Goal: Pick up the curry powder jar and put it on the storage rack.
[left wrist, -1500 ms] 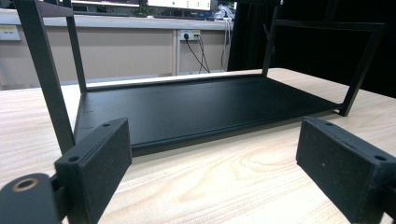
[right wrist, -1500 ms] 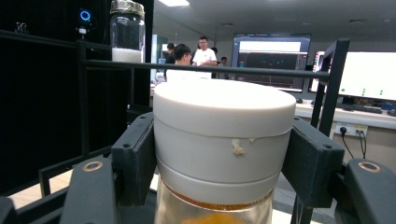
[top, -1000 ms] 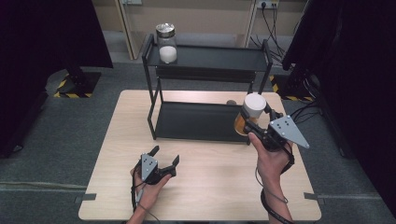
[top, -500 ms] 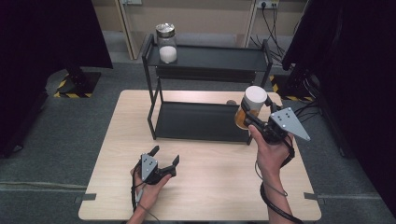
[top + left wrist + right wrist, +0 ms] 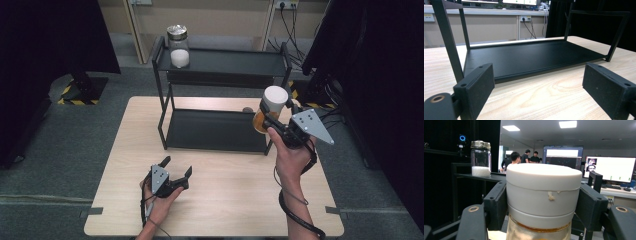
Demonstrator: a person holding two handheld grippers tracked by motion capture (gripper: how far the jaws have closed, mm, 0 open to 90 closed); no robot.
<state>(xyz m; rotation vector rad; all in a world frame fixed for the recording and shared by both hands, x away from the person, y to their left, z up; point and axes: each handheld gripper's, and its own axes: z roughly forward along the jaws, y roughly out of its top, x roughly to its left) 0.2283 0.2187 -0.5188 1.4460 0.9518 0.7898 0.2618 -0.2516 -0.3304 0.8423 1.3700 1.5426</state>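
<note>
Looking down from the high view, the right gripper (image 5: 270, 121) lifts a white-lidded jar (image 5: 270, 108) beside the rack's (image 5: 218, 131) right end, likely bound for a shelf, while the left gripper (image 5: 176, 171) rests on the table (image 5: 125, 150), jaws spread and empty. From the left gripper view, its pads (image 5: 475, 85) frame the bare lower shelf (image 5: 529, 56). From the right gripper view, both jaws clamp the jar's lid (image 5: 544, 190), keeping it upright; a glass jar (image 5: 480, 158) stands on the top shelf.
</note>
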